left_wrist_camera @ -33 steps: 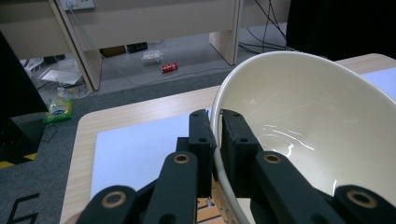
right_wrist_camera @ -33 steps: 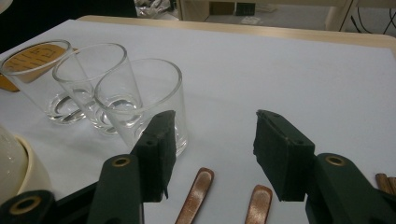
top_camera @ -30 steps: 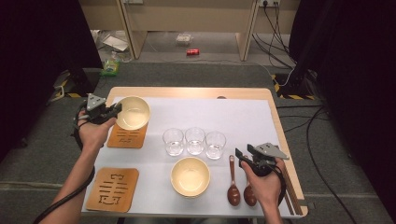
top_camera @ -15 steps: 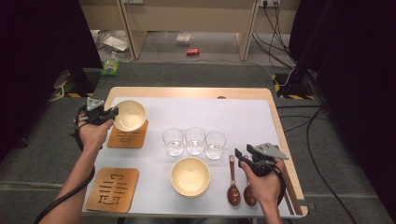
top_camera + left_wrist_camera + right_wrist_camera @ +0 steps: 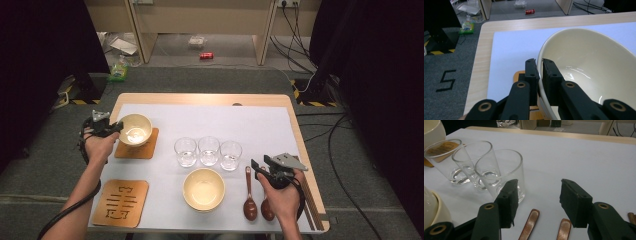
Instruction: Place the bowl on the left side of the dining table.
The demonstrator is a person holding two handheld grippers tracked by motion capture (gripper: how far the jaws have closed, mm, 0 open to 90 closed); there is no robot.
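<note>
Left gripper (image 5: 539, 68) clamps bowl (image 5: 594, 72) rim over coaster (image 5: 137, 146).

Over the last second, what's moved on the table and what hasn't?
The left gripper, shut on the rim of the cream bowl, has lowered it toward the wooden coaster. The right gripper stayed open above the two spoons; glasses and second bowl unchanged.

Left tongs (image 5: 118, 127) gripping cream bowl (image 5: 135, 129) over coaster (image 5: 143, 149) near table (image 5: 200, 100) left edge; right tongs (image 5: 258, 168) open above two spoons (image 5: 249, 205).
</note>
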